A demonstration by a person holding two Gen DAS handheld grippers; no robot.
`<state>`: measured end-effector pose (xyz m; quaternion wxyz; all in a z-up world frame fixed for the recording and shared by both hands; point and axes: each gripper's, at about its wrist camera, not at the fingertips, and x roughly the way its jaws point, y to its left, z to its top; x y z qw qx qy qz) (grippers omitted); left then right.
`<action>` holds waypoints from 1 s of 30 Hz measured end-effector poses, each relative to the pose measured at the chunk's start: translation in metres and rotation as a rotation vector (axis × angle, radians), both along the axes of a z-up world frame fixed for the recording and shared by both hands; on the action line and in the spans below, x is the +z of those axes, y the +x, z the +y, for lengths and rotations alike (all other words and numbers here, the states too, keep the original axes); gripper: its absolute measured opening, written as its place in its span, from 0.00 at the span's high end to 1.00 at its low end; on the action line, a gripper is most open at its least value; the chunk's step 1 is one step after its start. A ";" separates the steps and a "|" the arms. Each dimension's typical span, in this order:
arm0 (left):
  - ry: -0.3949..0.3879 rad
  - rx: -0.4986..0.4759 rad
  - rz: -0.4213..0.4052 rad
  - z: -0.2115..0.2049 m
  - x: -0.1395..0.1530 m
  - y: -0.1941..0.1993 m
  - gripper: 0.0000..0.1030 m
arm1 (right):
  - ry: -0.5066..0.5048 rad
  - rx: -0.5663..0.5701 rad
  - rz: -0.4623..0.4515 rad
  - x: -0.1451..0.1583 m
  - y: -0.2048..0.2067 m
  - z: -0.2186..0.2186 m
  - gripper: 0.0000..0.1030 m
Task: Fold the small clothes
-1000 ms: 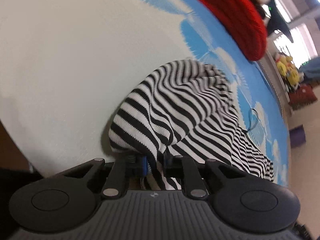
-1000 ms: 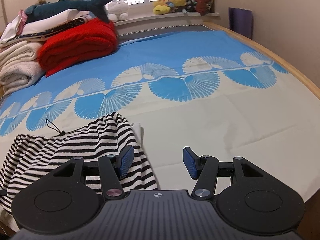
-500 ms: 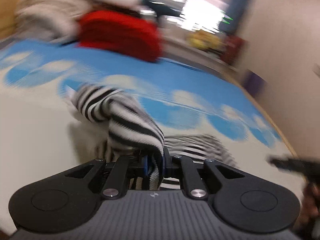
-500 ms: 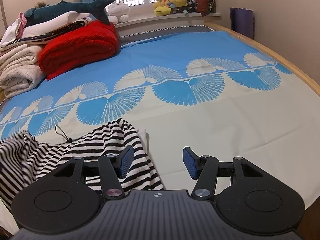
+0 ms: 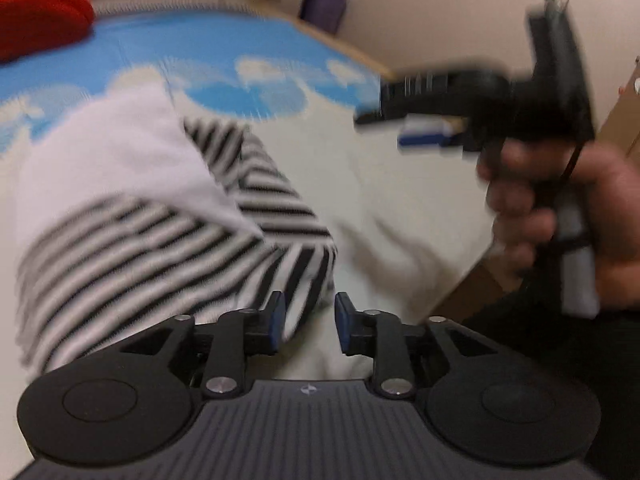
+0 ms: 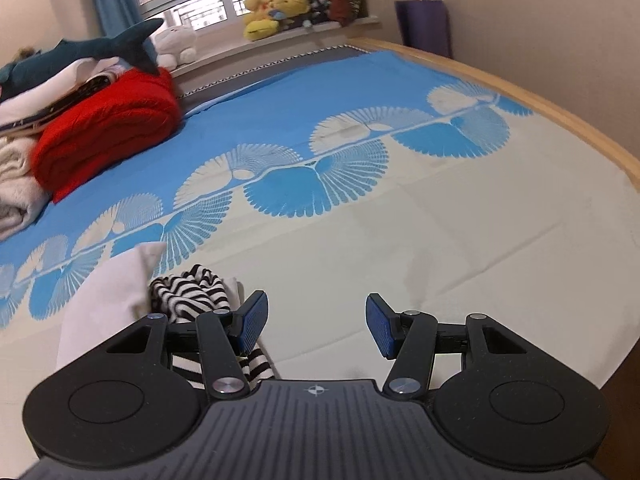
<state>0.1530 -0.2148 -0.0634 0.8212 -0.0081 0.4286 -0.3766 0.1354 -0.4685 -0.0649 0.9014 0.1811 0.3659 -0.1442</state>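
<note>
We count one striped garment, black-and-white with a plain white inner side showing. One bed under it, one blue-and-cream sheet. Two grippers: the left gripper and the right gripper, one person's hand visible on the right one. One red folded knit, one shark plush, one white plush, one yellow plush, one purple roll. Pale folded stack at left: count unclear.

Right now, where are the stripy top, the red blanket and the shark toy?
stripy top [image 5: 256, 240]: left wrist view, on its striped folded part.
red blanket [image 6: 108, 132]: right wrist view, on its front fold.
shark toy [image 6: 120, 44]: right wrist view, near its tail.
</note>
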 end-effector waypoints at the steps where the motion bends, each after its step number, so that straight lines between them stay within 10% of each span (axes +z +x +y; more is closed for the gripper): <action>1: -0.040 0.028 0.006 0.011 0.009 0.003 0.70 | 0.011 0.000 -0.002 0.000 0.000 0.000 0.45; 4: -0.110 0.126 -0.025 0.048 0.038 0.017 0.65 | 0.022 0.020 -0.012 0.000 0.001 0.007 0.45; 9: -0.003 0.261 -0.140 0.108 0.066 0.054 0.60 | 0.043 0.077 -0.039 0.003 0.004 0.020 0.45; 17: 0.127 0.479 -0.067 0.183 0.022 0.080 0.60 | 0.185 0.242 0.007 -0.008 0.020 0.046 0.46; 30: 0.179 0.462 -0.050 0.167 0.009 0.081 0.59 | 0.114 0.376 0.157 -0.034 0.052 0.108 0.40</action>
